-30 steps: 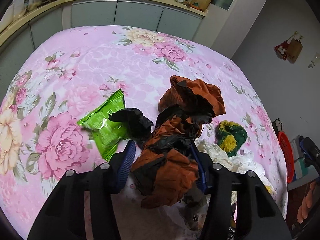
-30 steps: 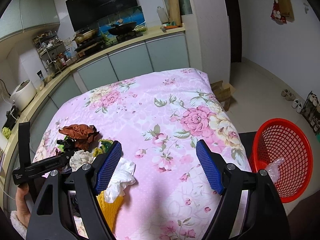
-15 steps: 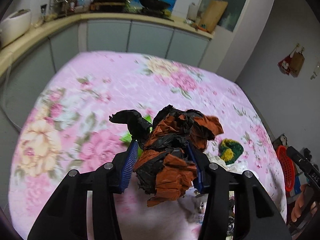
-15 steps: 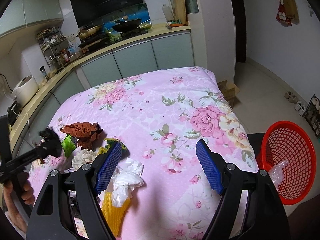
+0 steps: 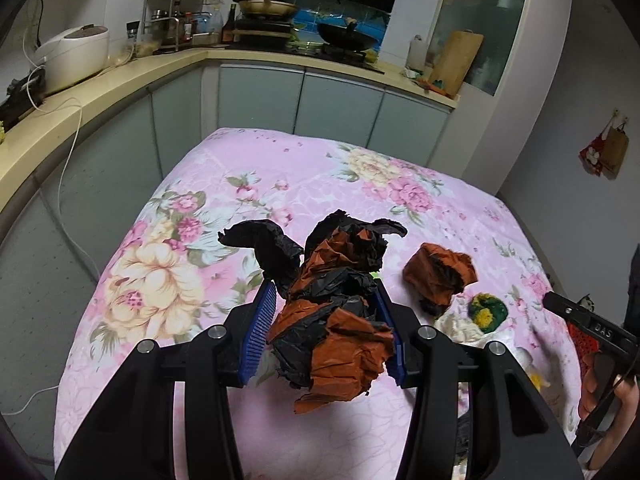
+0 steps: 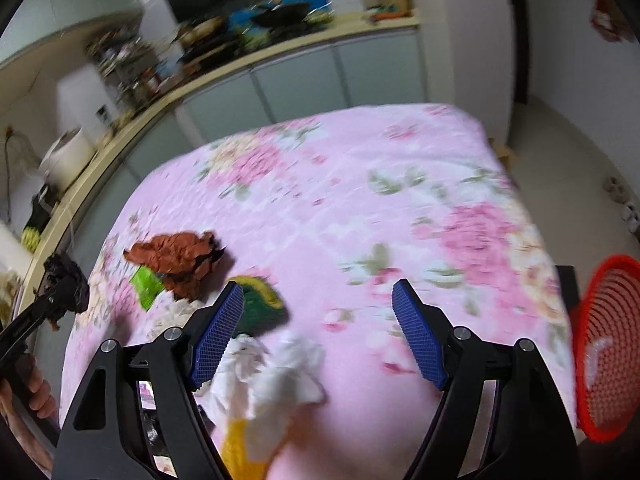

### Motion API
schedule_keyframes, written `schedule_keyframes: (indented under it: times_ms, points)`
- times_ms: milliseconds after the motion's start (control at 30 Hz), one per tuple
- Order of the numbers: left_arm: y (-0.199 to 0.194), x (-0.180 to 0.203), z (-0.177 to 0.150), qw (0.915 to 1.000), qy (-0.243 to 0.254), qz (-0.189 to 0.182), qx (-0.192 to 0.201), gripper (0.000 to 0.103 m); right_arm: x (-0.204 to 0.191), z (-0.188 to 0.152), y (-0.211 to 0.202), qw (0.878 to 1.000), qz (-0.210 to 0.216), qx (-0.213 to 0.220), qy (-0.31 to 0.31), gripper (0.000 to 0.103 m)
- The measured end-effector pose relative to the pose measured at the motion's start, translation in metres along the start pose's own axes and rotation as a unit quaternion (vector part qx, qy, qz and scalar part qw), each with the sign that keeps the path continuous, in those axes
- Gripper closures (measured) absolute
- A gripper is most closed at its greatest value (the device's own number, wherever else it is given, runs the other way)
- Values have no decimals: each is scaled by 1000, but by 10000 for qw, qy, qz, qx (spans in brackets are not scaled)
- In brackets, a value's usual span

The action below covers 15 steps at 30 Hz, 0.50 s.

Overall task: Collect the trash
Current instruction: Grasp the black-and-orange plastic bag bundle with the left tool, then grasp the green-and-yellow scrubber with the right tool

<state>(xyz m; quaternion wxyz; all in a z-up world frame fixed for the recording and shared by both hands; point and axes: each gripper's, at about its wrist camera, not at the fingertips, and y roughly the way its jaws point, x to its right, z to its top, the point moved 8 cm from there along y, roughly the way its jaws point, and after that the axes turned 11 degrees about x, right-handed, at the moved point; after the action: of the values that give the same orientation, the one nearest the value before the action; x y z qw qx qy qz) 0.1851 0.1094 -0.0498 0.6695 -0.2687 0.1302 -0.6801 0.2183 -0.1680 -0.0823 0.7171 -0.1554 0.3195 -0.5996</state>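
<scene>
A pink floral cloth [image 5: 224, 184] is covering the counter, with kitchen cabinets [image 5: 256, 108] standing behind it. Off the counter's right edge, a red basket [image 6: 608, 344] is sitting lower down.

The left tool [image 5: 324, 336] is clamping a crumpled orange-and-black wad [image 5: 332, 320] between its blue pads, the paper bulging above and below them and hanging clear of the cloth. To its right, a smaller orange wad [image 5: 440, 276] is lying on the cloth, with a green-and-yellow ball [image 5: 486, 314] just beside it and a green wrapper [image 6: 146, 284] peeking out from under the orange one.

The right tool [image 6: 320, 336] is standing wide apart with nothing between its pads, angled down over the cloth; white crumpled tissue [image 6: 280, 376] is lying just below its left pad, with something yellow [image 6: 240, 444] under it. This view is blurred. A hand [image 6: 38, 392] is gripping the left tool's handle at the frame's left edge.
</scene>
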Motion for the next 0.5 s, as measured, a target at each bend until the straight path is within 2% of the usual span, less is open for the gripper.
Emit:
schedule_keyframes:
  times_ms: [200, 367, 400, 467, 500]
  points:
    - [3, -6, -6, 9999, 14, 87, -66, 57, -40, -16, 35, 9968, 413, -531, -437, 29]
    - [2, -11, -9, 9999, -12, 141, -96, 57, -55, -29, 59, 9922, 428, -871, -788, 29]
    - [2, -12, -10, 9998, -18, 146, -102, 57, -57, -31, 62, 9912, 414, -913, -861, 31]
    - [2, -13, -11, 9998, -26, 158, -118, 57, -61, -38, 69, 9880, 443, -1076, -1018, 45]
    - [3, -14, -11, 9998, -32, 162, -127, 57, -62, -40, 72, 9873, 442, -1119, -1042, 46]
